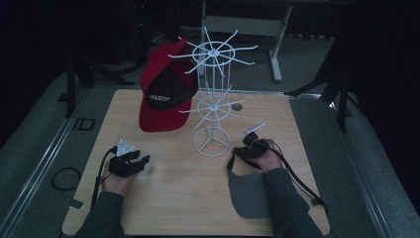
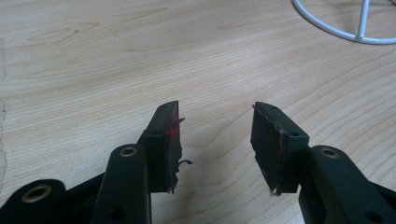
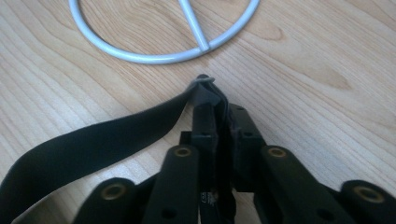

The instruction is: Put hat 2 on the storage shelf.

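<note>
- While the right tongs (image 3: 219,100) pinch the black strap (image 3: 93,144) of the grey cap (image 1: 250,196), the jaws are squeezed tight on it.
- From their tips the strap hangs off to the left in the right gripper view.
- The cap lies flat on the table (image 1: 178,193), just behind these tongs, by the person's sleeve.
- The white rack (image 1: 212,94) stands just past their tips.
- The left tongs (image 2: 217,140) are wide, with nothing in them, well away from the cap.
- A red cap (image 1: 163,91) hangs on the rack, beyond the left tongs.
</note>
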The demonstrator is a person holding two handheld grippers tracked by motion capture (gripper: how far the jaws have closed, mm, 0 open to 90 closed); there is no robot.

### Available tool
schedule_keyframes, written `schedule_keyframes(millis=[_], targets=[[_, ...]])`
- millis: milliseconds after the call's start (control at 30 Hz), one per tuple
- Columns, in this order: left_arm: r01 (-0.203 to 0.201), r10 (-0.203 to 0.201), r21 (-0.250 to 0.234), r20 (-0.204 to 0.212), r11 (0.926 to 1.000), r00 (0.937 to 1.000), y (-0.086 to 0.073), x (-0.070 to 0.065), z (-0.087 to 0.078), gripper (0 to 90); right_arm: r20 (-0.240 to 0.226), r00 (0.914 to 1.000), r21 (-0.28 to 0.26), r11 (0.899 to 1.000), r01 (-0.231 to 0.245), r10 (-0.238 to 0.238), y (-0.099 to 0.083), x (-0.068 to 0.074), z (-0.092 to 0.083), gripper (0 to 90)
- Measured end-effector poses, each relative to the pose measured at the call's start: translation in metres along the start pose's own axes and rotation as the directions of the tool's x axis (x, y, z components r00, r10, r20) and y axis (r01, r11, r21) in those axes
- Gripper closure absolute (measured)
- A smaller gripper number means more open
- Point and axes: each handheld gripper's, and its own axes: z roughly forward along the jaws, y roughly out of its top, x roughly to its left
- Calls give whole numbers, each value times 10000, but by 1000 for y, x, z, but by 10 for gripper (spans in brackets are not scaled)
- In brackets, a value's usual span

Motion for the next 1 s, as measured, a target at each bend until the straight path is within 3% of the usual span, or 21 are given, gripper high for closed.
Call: schedule_keyframes(millis=[200,500,600,667,967,1000], targets=[[0,0,1,2,10000,10000,0,0,0,531,214,9998,-120,9999,-62,65,0,1,-3,876],[16,-16,-2,-15,10000,10000,0,0,0,531,569,9978,-1282,9914,-273,349,1,2,-21,879],[9,-9,4,-10,10000,10000,0,0,0,531,595,9974,-1378,9899,-322,407,1,3,-23,879],[-9,9,40,-21,10000,10000,0,0,1,531,706,9962,-1928,9806,-355,500,0,2,-32,879],[-3,3,47,-33,10000,10000,0,0,1,531,510,9937,-2685,9598,-822,994,-2,-3,-47,879],[1,-1,22,-39,10000,10000,0,-1,1,531,464,9928,-2875,9533,-925,1103,-3,-4,-51,880]])
